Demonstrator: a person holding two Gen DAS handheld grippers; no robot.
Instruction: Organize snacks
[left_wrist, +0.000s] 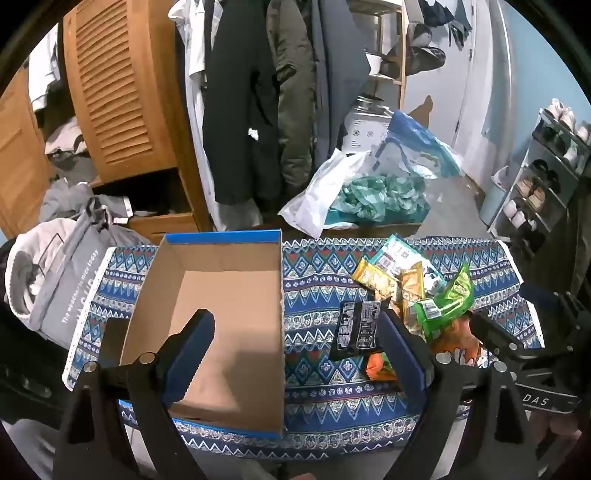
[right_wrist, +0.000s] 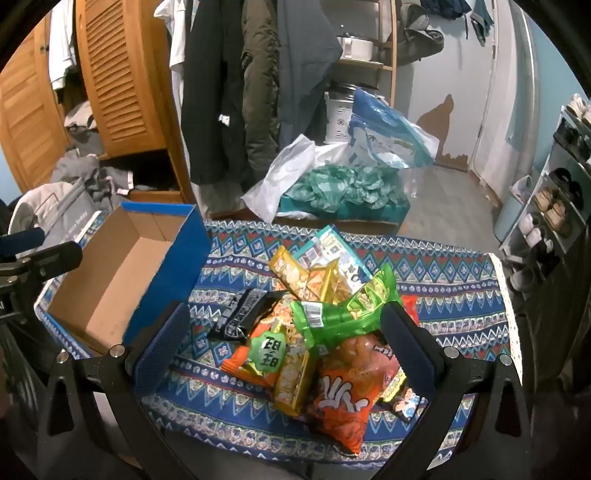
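An empty cardboard box (left_wrist: 221, 295) with blue outer walls stands on the patterned cloth; it also shows in the right wrist view (right_wrist: 122, 266) at left. A pile of snack packets lies to its right: a black packet (left_wrist: 356, 325) (right_wrist: 240, 314), yellow packets (left_wrist: 373, 278) (right_wrist: 295, 273), a green packet (left_wrist: 447, 302) (right_wrist: 343, 314), orange packets (right_wrist: 351, 384) and a teal-white packet (right_wrist: 332, 247). My left gripper (left_wrist: 299, 354) is open, straddling the box's right wall. My right gripper (right_wrist: 284, 347) is open over the pile, holding nothing.
The table with the blue patterned cloth (right_wrist: 443, 295) ends near a shoe rack (right_wrist: 554, 192) at right. Behind it are hanging coats (right_wrist: 229, 92), a wooden louvred wardrobe (right_wrist: 122, 81), plastic bags (right_wrist: 332, 177) and a grey bag (left_wrist: 70, 280) at left.
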